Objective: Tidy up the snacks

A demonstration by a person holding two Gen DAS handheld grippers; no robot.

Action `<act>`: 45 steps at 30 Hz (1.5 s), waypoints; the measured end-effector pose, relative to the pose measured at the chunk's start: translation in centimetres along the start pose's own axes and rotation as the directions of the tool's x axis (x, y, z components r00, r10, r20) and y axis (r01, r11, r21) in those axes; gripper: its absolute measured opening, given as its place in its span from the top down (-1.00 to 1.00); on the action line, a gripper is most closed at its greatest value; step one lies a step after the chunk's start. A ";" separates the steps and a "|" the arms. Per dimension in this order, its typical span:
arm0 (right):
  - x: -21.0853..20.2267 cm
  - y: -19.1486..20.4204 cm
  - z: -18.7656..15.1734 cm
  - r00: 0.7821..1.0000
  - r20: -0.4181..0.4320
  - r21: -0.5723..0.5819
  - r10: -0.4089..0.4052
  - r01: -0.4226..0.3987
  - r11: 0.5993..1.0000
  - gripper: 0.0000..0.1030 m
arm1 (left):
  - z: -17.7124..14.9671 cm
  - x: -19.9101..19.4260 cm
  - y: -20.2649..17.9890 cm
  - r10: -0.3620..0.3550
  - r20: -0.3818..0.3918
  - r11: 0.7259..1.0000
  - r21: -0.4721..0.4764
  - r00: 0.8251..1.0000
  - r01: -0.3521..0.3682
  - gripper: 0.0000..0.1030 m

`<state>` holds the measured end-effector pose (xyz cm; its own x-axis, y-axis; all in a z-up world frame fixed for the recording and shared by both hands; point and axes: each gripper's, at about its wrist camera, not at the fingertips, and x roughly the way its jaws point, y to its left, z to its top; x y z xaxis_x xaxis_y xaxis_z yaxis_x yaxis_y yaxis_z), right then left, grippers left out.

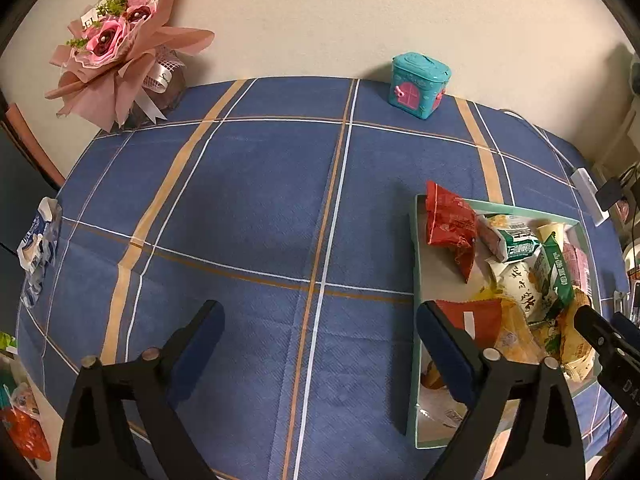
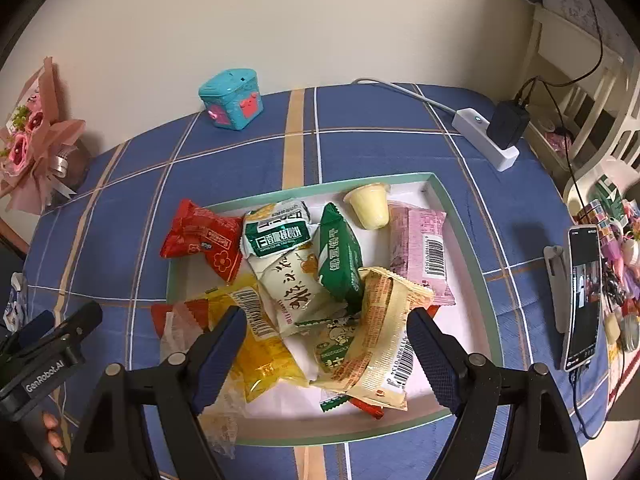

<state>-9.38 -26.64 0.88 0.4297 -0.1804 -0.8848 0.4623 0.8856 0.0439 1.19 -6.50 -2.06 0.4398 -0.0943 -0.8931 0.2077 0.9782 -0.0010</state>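
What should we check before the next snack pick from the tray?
1. Left hand-held gripper empty, jaws wide: ok.
2. Right hand-held gripper open over the pile: ok.
3. Snacks inside tray: not ok, red packet overhangs the rim.
4. Top target free: ok, beige packet lies on top.
5. Grippers apart from each other: ok.
6. Phone clear of the tray: ok.

The table [image 1: 256, 208], covered with a blue checked cloth, carries a shallow tray [image 2: 472, 240] of snack packets, a teal toy box [image 2: 231, 100] and a pink bouquet [image 1: 120, 52] near the wall, a white power strip [image 2: 486, 140], and a phone [image 2: 582, 296] on a stand.
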 end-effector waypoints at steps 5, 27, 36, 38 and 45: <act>0.0 0.3 -0.1 1.000 0.013 -0.013 0.012 -0.012 1.000 -1.00 | 0.0 0.3 0.0 0.014 -0.017 1.000 0.002 1.000 -0.014 -1.00; -1.4 0.9 -1.8 0.999 0.035 0.000 0.040 -0.040 0.999 -1.00 | -2.3 -1.8 1.1 0.022 0.010 1.000 -0.008 1.000 -0.022 -1.00; -3.2 1.6 -4.9 0.998 0.055 -0.027 0.037 -0.035 0.999 -1.00 | -5.6 -3.1 3.3 0.007 -0.014 0.999 -0.041 1.000 -0.008 -1.00; -3.5 1.8 -5.6 0.997 0.062 -0.036 0.034 -0.032 0.999 -1.00 | -6.3 -3.5 3.5 0.007 -0.008 0.999 -0.032 1.000 -0.007 -1.00; -4.4 2.3 -7.6 0.997 0.074 -0.053 0.021 -0.017 0.998 -1.00 | -7.9 -4.5 3.5 0.011 0.012 1.000 0.019 1.000 -0.011 -1.00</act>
<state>-16.05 -20.57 1.32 0.4954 -0.1933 -0.8469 0.4131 0.9101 0.0339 -6.97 -1.21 -1.59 0.4522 -0.0861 -0.8878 0.2198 0.9754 0.0174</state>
